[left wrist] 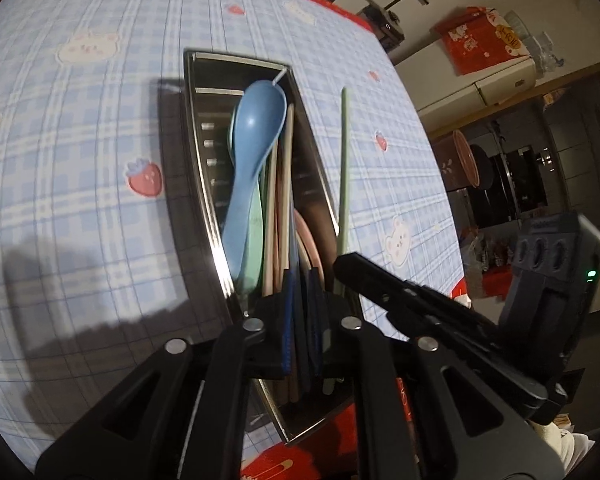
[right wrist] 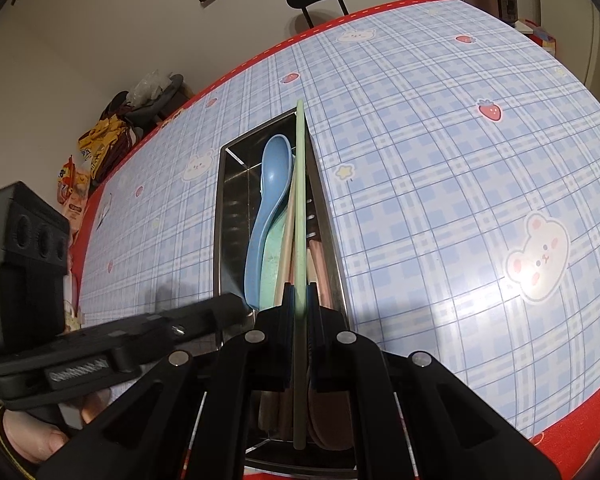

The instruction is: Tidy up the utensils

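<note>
Long stainless steel utensil tray [right wrist: 226, 216] sits on blue plaid tablecloth [right wrist: 440, 168], already packed: blue plastic spoon [right wrist: 270, 184] plus beige sticks lying lengthwise so all fits.

Right gripper [right wrist: 300, 334] clamps pale green chopstick [right wrist: 299, 216], lined up along tray, probably for straight drop-in.

Left gripper [left wrist: 302, 320] nearly closed over tray end; can't tell if it pinches anything.

shiny metal tray [left wrist: 204, 152], glossy tablecloth [right wrist: 440, 184]
</note>
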